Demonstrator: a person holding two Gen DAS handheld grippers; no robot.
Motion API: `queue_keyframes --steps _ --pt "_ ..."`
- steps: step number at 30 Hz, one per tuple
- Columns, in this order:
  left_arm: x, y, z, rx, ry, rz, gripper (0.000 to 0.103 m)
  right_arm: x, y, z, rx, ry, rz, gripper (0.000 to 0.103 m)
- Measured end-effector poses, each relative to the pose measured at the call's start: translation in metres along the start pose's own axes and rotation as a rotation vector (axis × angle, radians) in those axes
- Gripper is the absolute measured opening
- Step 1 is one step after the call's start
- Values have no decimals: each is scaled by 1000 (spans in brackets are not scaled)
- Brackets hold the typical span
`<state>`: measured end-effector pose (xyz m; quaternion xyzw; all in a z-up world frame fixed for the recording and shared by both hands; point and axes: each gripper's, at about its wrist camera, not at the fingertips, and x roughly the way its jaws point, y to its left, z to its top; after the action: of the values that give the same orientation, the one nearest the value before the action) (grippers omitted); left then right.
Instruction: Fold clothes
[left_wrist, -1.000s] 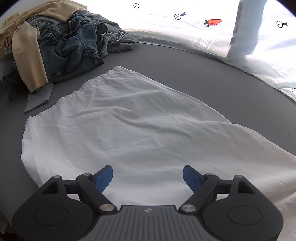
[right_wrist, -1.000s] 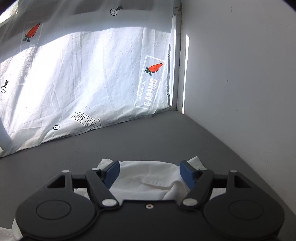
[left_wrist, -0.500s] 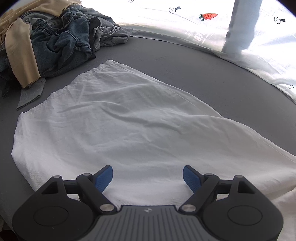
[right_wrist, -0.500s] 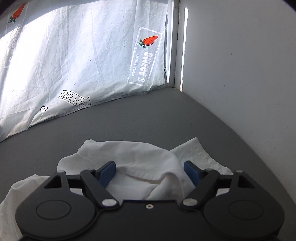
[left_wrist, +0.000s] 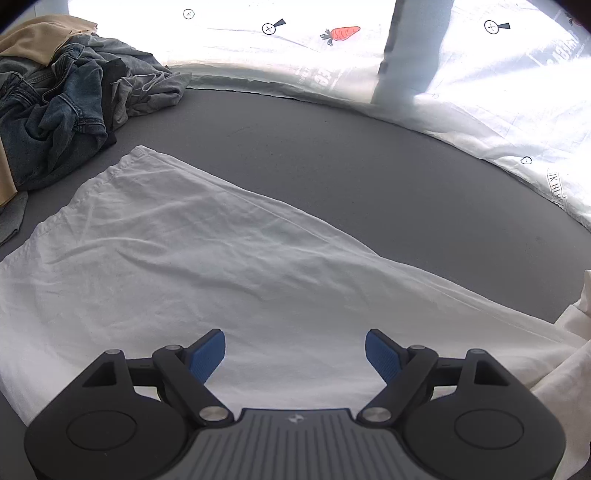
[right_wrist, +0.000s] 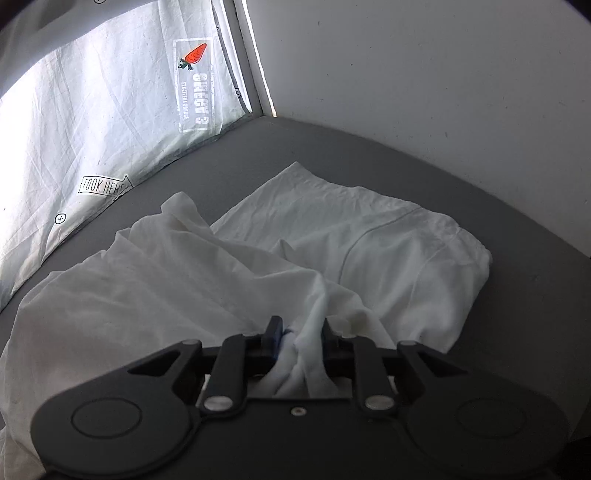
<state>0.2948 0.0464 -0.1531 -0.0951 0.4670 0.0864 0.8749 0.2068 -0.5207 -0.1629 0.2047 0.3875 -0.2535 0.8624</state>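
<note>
Right at the near edge of the right wrist view, the right gripper (right_wrist: 298, 334) has its black fingers pinched together on a bunched ridge of the thin white cotton garment (right_wrist: 229, 280), fabric squeezed up between the blue pads. From that pinch the cloth fans out far and right into a flatter panel with a stitched seam and a gathered, ruffled edge, and a rumpled fold heaps up to the far left. Soft, wrinkly stuff, kinda sheer.

Over on the other side, the left gripper (left_wrist: 294, 356) hangs above the same garment (left_wrist: 177, 266) with its ribbed blue pads (left_wrist: 207, 353) spread wide apart, nothing between them. Cloth lies mostly flat right under and beyond the fingers, a long tapering shape whose long axis runs from the hemmed end at far left toward the near right.

All of it sits on the smooth matte grey tabletop (left_wrist: 369, 177). Far left there's a lumpy pile of blue denim and tan clothes (left_wrist: 51, 110), well apart from the tongs. Along the far edge hangs a white printed curtain with carrot pictures (left_wrist: 332, 55).
</note>
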Motion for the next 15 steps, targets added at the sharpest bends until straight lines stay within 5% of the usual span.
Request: queue_keyframes --steps 6,15 --pt "-3 -25 -2 55 14 -64 84 -12 -5 -22 -60 35 -14 21" --pt "-18 -75 -1 57 16 -147 84 -43 15 49 -132 -91 81 51"
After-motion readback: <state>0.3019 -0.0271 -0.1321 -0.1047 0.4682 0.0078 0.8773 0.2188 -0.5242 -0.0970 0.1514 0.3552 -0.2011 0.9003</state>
